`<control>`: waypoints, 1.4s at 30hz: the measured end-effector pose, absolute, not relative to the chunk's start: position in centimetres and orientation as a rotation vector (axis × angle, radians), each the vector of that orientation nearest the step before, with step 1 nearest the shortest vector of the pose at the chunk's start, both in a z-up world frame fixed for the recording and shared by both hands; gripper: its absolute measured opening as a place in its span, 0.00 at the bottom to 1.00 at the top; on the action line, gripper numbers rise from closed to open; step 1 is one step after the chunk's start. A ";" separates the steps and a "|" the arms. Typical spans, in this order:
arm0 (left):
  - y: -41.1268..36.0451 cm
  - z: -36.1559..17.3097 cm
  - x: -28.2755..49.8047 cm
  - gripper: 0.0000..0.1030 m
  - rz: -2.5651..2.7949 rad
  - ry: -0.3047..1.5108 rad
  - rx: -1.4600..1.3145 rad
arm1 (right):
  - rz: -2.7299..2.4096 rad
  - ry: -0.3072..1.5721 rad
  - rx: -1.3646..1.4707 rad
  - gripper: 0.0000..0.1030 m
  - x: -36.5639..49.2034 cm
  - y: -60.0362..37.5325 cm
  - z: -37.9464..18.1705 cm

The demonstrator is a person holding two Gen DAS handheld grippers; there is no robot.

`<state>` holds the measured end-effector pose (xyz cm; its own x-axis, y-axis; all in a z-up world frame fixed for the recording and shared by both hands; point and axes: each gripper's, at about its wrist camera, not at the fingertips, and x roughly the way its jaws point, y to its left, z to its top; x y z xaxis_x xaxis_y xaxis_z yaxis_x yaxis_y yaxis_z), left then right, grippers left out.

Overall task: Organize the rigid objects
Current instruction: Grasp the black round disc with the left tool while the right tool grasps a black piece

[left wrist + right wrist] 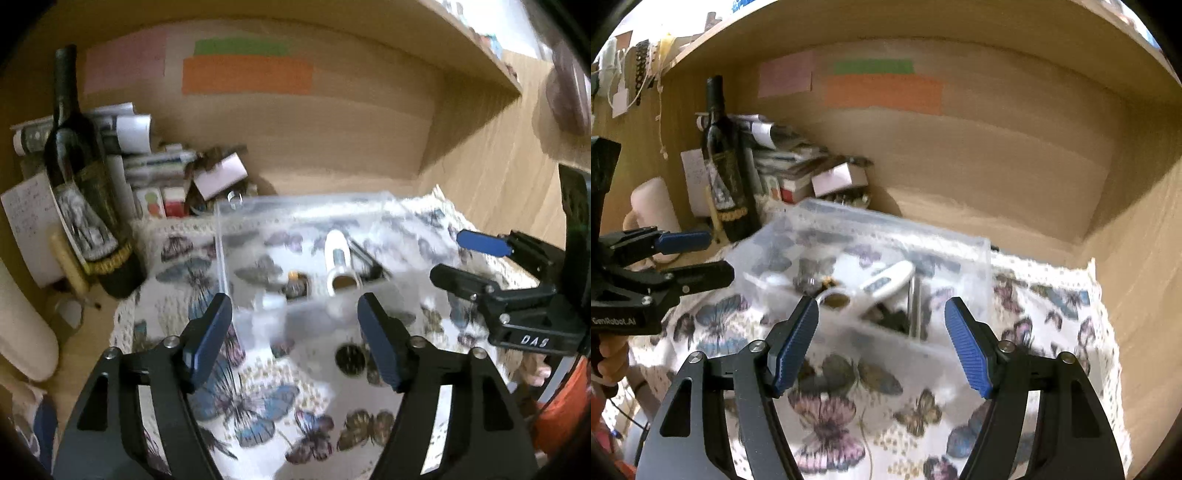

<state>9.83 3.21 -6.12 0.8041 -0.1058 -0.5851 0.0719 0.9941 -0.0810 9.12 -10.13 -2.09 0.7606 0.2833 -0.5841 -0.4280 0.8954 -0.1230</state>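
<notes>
A clear plastic box [295, 221] [871, 240] stands on the butterfly cloth in a wooden alcove. Inside lie a white thermometer-like stick [337, 251] [886, 282], a small dark bottle with an orange cap [295, 284] and a metal bar [915, 306]. A small dark round object [350, 360] lies on the cloth in front of the box. My left gripper [295, 332] is open and empty just before the box's near wall. My right gripper [881, 336] is open and empty, also at the near wall. Each gripper shows in the other's view, the right one [465, 258] and the left one [701, 254].
A dark wine bottle [81, 184] [727, 173] stands at the left. Behind it are stacked papers, small boxes [218, 177] and a cream candle [653, 206]. The butterfly cloth [258, 406] [886, 406] covers the surface. Wooden walls close the back and right.
</notes>
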 end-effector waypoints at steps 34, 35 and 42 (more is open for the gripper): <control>1.3 -11.4 11.2 0.32 -0.184 0.780 -0.086 | 0.536 0.855 -0.329 0.66 10.0 -7.6 -10.3; 1.7 -11.3 10.9 0.32 -0.180 0.774 -0.089 | 0.539 0.874 -0.341 0.65 10.3 -7.2 -10.6; 2.4 -10.6 9.7 0.32 -0.162 0.742 -0.086 | 0.520 0.860 -0.349 0.41 10.4 -6.7 -10.2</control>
